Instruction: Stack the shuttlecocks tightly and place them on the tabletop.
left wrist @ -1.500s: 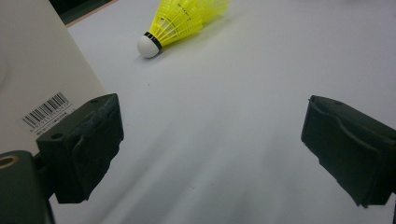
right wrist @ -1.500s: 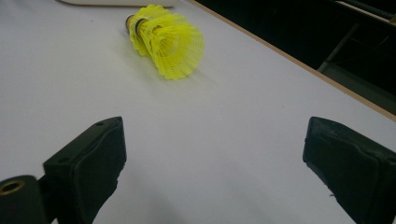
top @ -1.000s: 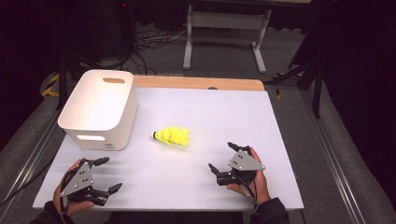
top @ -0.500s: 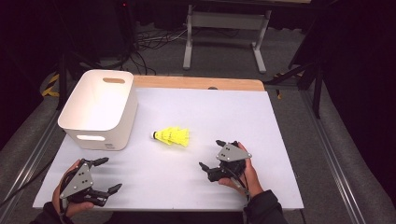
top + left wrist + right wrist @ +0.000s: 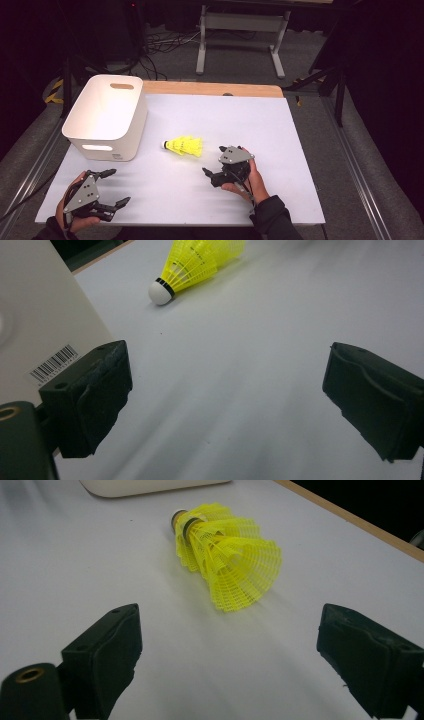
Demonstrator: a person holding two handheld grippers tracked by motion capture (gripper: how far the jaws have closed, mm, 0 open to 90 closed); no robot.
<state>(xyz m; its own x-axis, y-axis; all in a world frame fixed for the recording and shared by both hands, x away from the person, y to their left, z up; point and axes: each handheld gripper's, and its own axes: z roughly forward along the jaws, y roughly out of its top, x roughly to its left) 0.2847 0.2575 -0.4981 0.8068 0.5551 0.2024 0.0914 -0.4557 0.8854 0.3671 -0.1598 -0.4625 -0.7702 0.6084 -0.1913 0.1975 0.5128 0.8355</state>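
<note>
Your table point(image 5: 300, 130) carries a white covering with a strip of bare wood along its far edge. On its left part stands a white plastic bin point(image 5: 106, 116) with rounded corners and a slot handle in its far wall and another in its near wall; the left gripper view catches a barcode sticker point(image 5: 54, 362) on its side.

Your right gripper point(image 5: 214, 166) sits at mid-table, held in your right hand point(image 5: 252, 175), with a grey three-cornered plate on top. Its fingers stand wide apart and hold nothing; they point toward the shuttlecock, which lies just ahead of them and clear of both.

Your left gripper point(image 5: 113, 187) rests near the front left corner of the table, in front of the bin, in your left hand point(image 5: 67, 214). Its fingers are also spread wide and hold nothing.

The yellow shuttlecock point(image 5: 184, 146) lies on its side on the table, just right of the bin and apart from it. Its white cork tip point(image 5: 161, 292) points toward the bin and its mesh skirt point(image 5: 239, 570) opens toward your right gripper.
</note>
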